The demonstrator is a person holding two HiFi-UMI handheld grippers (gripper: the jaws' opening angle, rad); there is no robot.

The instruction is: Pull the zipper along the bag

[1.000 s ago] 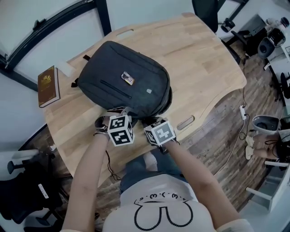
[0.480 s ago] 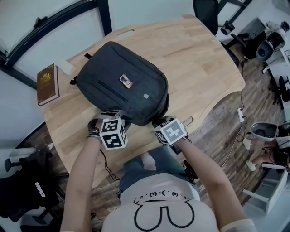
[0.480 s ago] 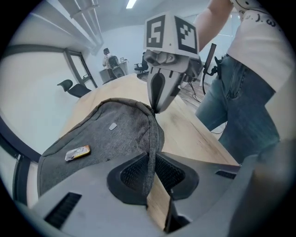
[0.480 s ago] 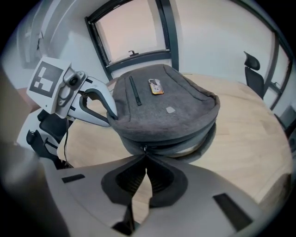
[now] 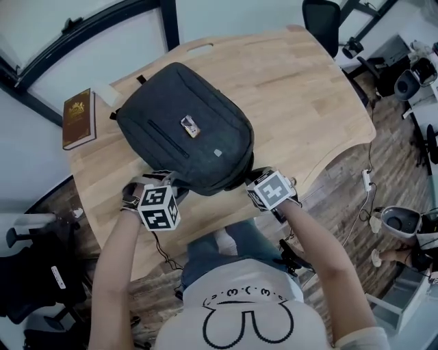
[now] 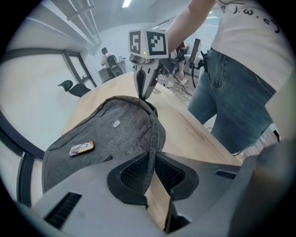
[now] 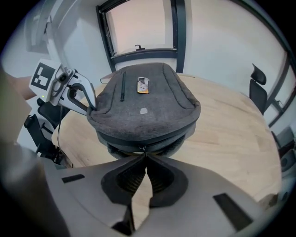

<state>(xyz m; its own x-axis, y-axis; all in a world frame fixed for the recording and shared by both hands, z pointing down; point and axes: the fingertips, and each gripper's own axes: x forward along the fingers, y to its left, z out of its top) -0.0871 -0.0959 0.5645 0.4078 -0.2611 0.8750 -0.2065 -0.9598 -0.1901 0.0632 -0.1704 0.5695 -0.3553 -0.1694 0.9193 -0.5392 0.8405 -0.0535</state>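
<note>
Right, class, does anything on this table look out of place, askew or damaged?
Nothing looks spilled or damaged. The backpack lies flat, diagonal to the table edges, with one fold of its near edge pinched by the left gripper. The book sits right at the table's left edge.

- In the right gripper view, the zipper pull [image 7: 144, 149] pinched at the right gripper [image 7: 144, 156]'s tips is too small to show its shape.
- In the left gripper view, the left gripper [image 6: 151, 166]'s pads cover the lower end of the backpack [image 6: 111, 139] fabric fold they clamp.
- There, the right gripper's tips sink behind the backpack's rim.
- In the head view, the marker cubes hide both grippers' jaws.
- The book [image 5: 77, 117] cover lettering is too small to read.
- So is the print on the backpack's small patch [image 5: 189, 126].
- The top edge cuts off the office chair [image 5: 321, 19].
</note>
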